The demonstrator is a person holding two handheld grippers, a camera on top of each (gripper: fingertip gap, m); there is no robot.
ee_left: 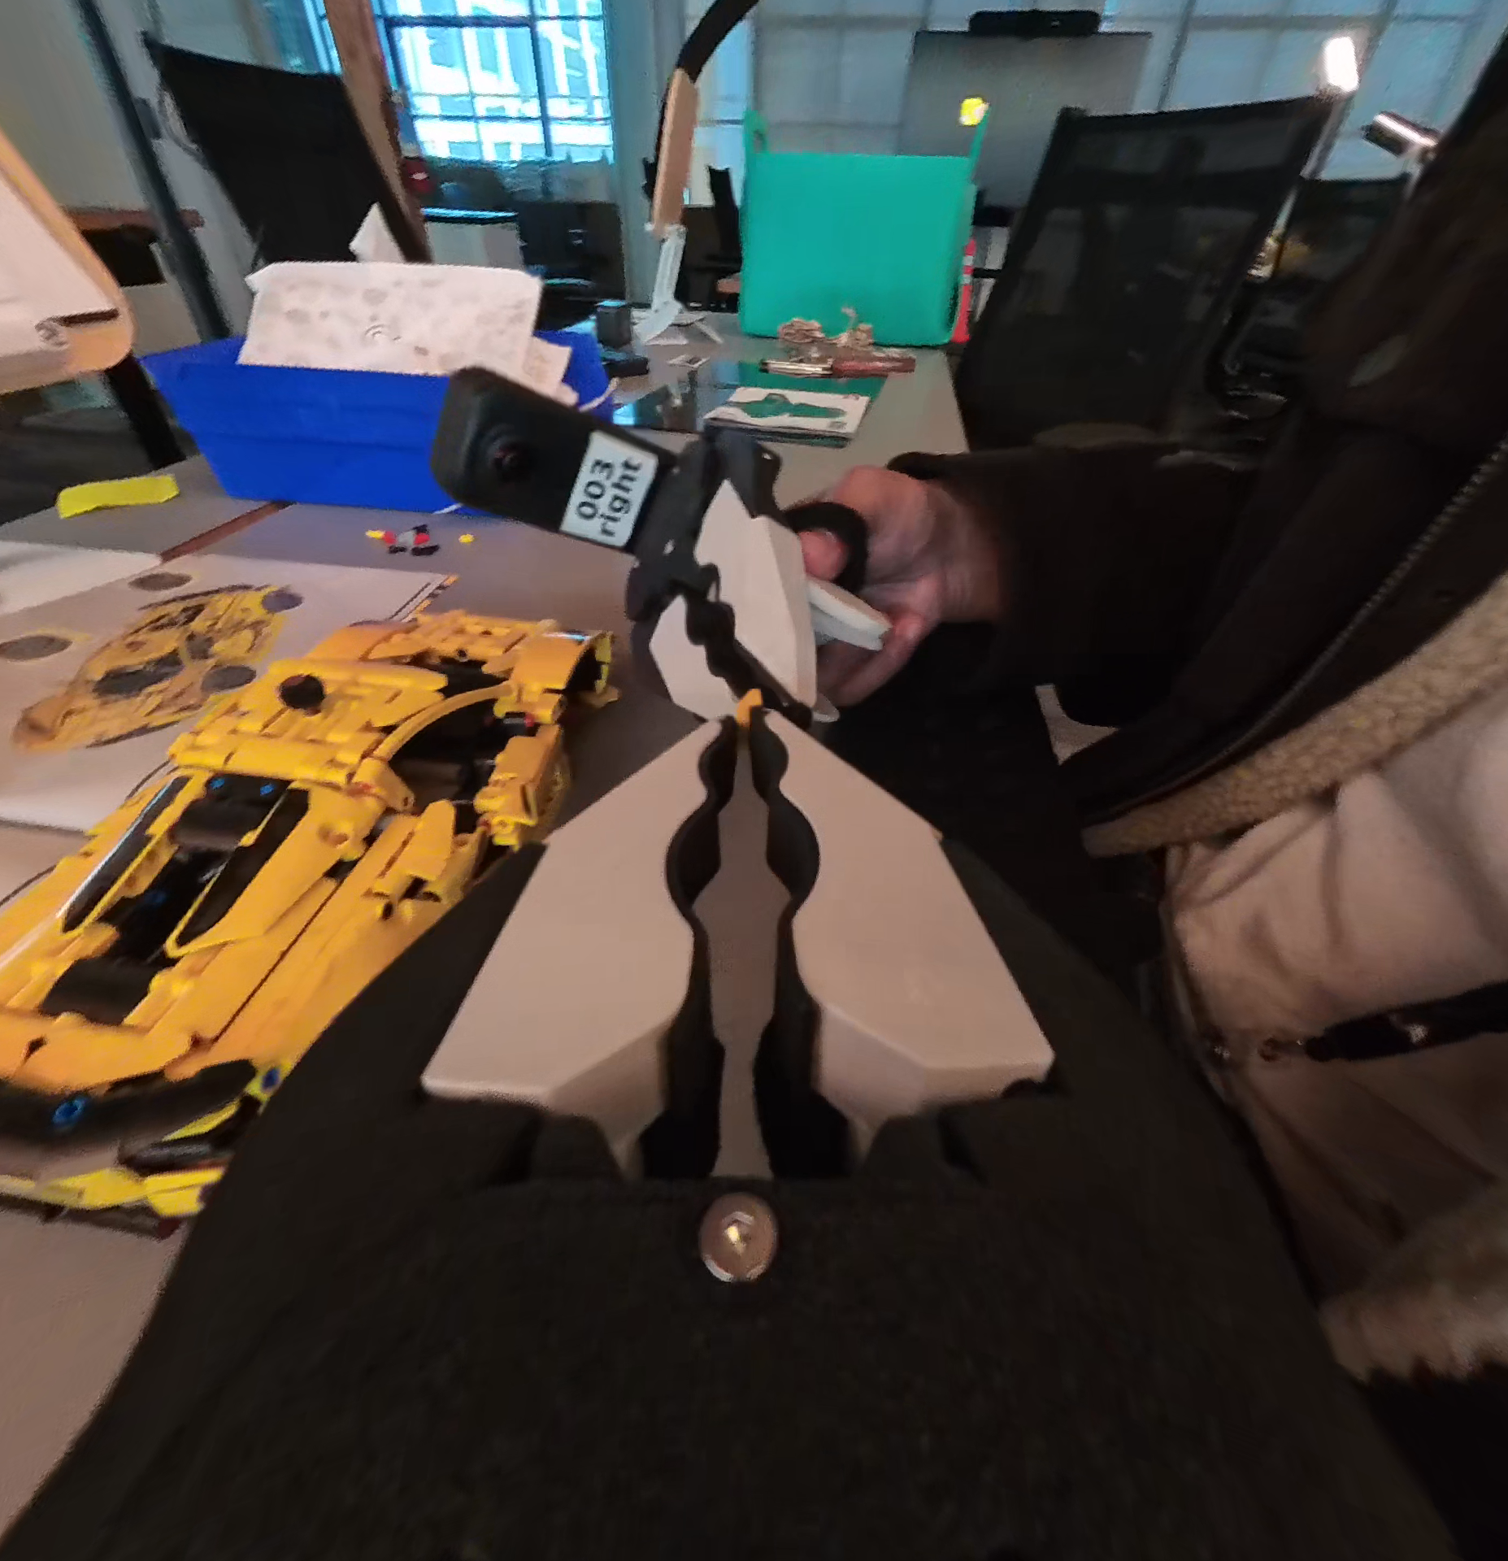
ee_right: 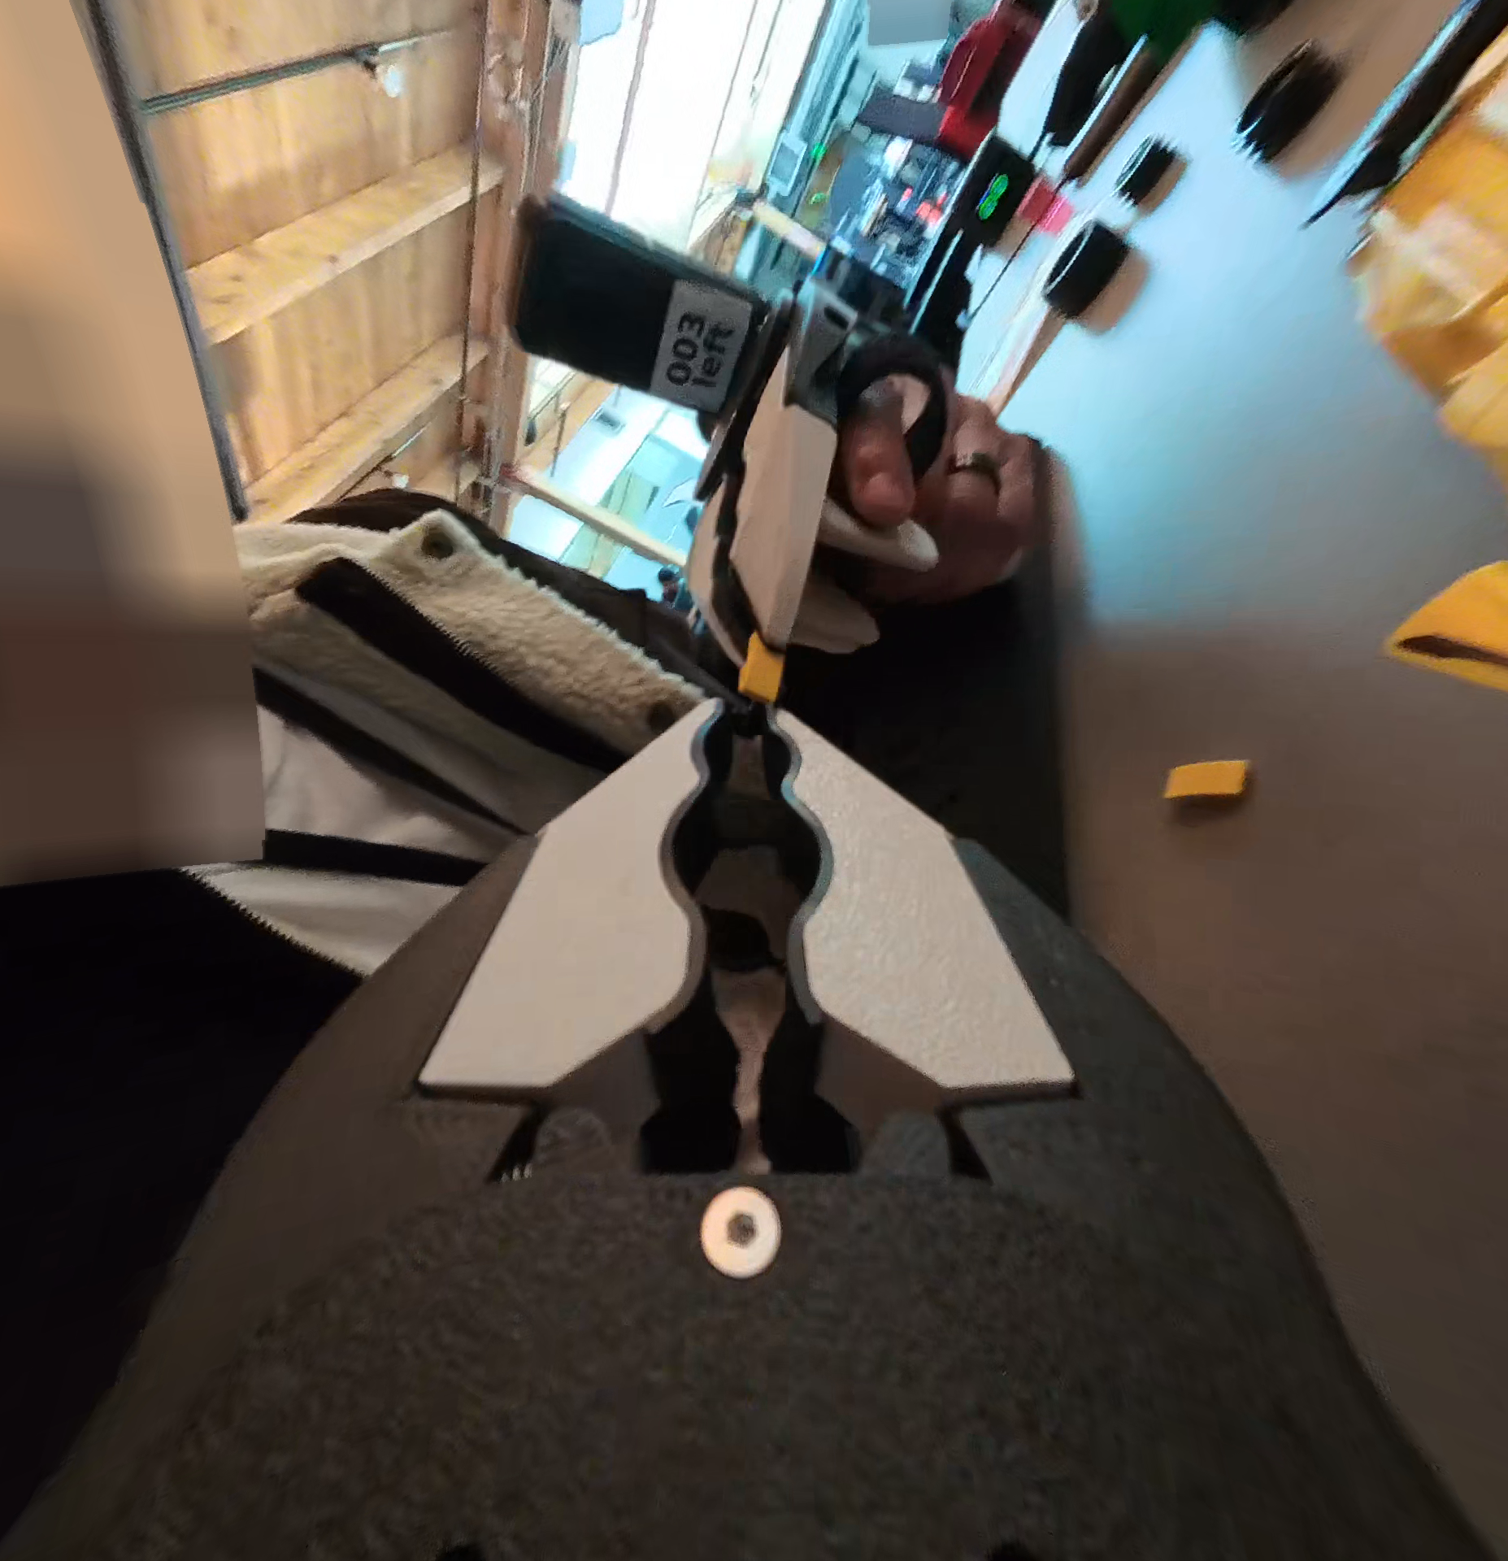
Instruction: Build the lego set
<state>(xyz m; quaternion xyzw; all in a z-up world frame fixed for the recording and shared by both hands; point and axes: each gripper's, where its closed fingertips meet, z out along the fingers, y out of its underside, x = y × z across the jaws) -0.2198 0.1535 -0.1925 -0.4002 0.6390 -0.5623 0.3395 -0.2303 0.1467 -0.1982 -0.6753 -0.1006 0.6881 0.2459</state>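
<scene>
- Above the tabletop, left wrist view: the left gripper (ee_left: pixel 743 718), jaws nearly closed, pinches a small yellow lego piece (ee_left: pixel 748 708) tip-to-tip with the right gripper (ee_left: pixel 805 708); the yellow lego car (ee_left: pixel 269 845) lies apart.
- Right wrist view: the right gripper's jaws are closed on something dark and tiny, seemingly a pin; next, I judge, comes pressing it squarely into the yellow piece.

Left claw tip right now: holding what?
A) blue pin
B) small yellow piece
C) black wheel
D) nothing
B: the left claw is pinched shut on a small yellow piece, its tip meeting the right claw above the table.
</scene>
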